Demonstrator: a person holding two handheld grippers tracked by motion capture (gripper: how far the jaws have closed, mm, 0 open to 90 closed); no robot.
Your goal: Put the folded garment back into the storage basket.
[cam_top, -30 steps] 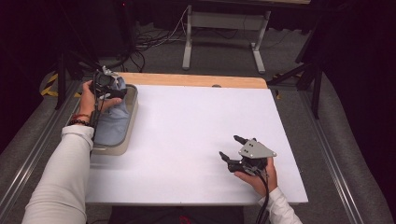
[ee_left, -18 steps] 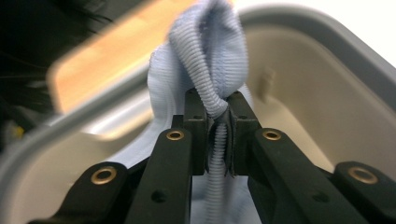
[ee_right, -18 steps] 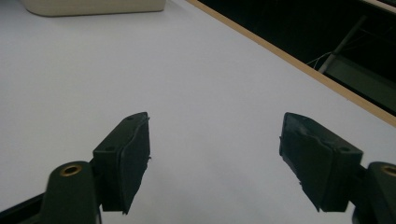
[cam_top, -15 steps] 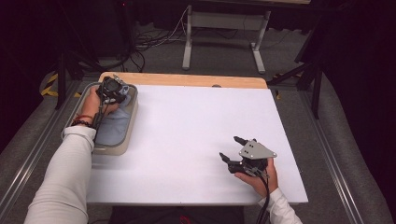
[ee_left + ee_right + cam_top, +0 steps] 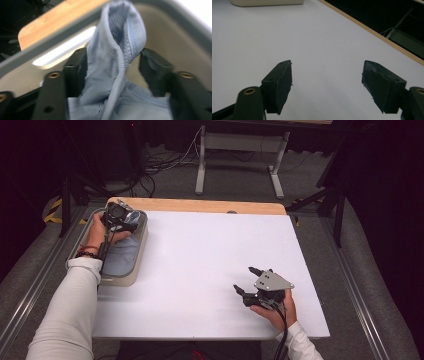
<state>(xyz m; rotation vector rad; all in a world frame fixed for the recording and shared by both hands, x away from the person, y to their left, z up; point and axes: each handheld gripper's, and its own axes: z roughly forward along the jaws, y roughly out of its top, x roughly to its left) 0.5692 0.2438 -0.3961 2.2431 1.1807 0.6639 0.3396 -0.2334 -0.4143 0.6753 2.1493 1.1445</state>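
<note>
High view: one white surface (image 5: 210, 270) on a wooden top whose bare edge shows at 12 o'clock, with one beige tub (image 5: 134, 270) at its 9 o'clock edge. Beyond the surface lie floor cables (image 5: 160, 167) and a metal stand (image 5: 240, 142); nothing lies on the open white area between the two hands.

Count: two hand-held grippers, one tub, one cloth.

The left hand-held gripper (image 5: 119, 215) sits over the tub's 12 o'clock end. Its jaws have just been opening and now stand partly apart, with a raised fold of the cloth (image 5: 117, 57) between them; the left pad touches the fabric, while the right pad stands just clear.

The cloth is pale blue-grey, ribbed knit with a stitched seam, lying inside the tub, one fold standing upright.

The right hand-held gripper (image 5: 247, 280), at 5 o'clock, rests wide open and empty above bare surface.
</note>
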